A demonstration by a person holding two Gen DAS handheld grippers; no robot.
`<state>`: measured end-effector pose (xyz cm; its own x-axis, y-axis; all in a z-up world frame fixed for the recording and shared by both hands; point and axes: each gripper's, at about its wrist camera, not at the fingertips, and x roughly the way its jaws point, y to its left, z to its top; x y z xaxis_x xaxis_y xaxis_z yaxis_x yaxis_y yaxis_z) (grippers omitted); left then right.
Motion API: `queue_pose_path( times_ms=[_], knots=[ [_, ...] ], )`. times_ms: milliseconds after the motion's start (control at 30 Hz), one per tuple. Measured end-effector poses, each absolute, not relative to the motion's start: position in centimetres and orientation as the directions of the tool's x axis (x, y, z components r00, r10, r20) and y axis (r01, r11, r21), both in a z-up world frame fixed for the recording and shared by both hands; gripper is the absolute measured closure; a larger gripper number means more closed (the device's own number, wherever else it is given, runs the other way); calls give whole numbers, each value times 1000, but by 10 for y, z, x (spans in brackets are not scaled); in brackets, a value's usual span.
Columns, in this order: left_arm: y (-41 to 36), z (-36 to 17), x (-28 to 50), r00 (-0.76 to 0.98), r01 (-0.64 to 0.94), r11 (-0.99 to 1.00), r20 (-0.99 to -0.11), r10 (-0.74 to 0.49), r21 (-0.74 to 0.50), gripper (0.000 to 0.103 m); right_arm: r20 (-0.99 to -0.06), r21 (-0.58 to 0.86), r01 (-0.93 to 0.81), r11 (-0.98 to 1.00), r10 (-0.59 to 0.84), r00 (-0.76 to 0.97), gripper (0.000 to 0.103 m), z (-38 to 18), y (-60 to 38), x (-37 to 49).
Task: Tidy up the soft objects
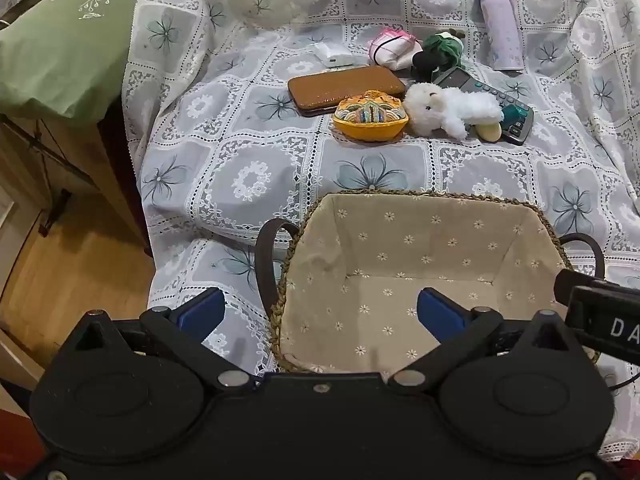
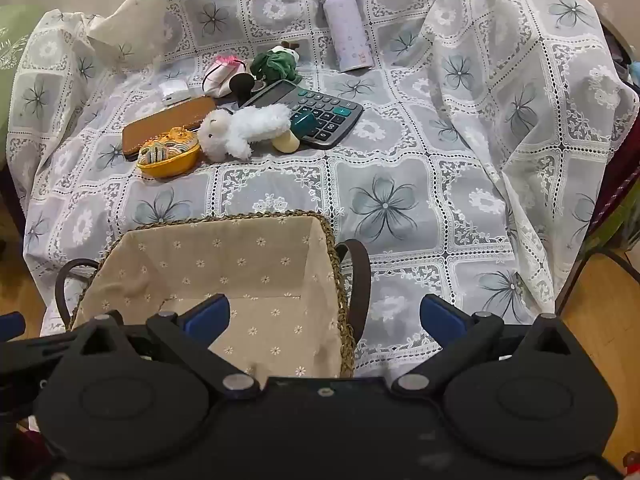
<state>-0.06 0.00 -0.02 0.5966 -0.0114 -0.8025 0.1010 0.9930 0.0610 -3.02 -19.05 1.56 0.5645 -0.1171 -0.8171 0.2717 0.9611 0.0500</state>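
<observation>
Left wrist view, contents: one lined wicker basket (image 1: 420,264), empty, nearest the camera on the lace-covered tabletop (image 1: 248,176). Beyond it, one white plush lamb (image 1: 448,110) lying partly on one calculator (image 1: 500,100); one yellow embroidered pouch (image 1: 370,116); one brown case (image 1: 346,88); one green plush (image 1: 442,46); one pink pouch (image 1: 394,48); one purple bottle (image 1: 500,24). Left gripper (image 1: 320,312) and right gripper (image 2: 324,314): fingers wide apart, holding nothing.
</observation>
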Motion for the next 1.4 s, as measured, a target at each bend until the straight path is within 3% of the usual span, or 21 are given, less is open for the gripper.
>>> queue_pose_path(
  times_ms=[1400],
  knots=[
    [-3, -4, -1, 561, 126, 990, -828, -22, 59, 4, -828, 65, 281, 958, -106, 551, 1, 15, -193, -29]
  ],
)
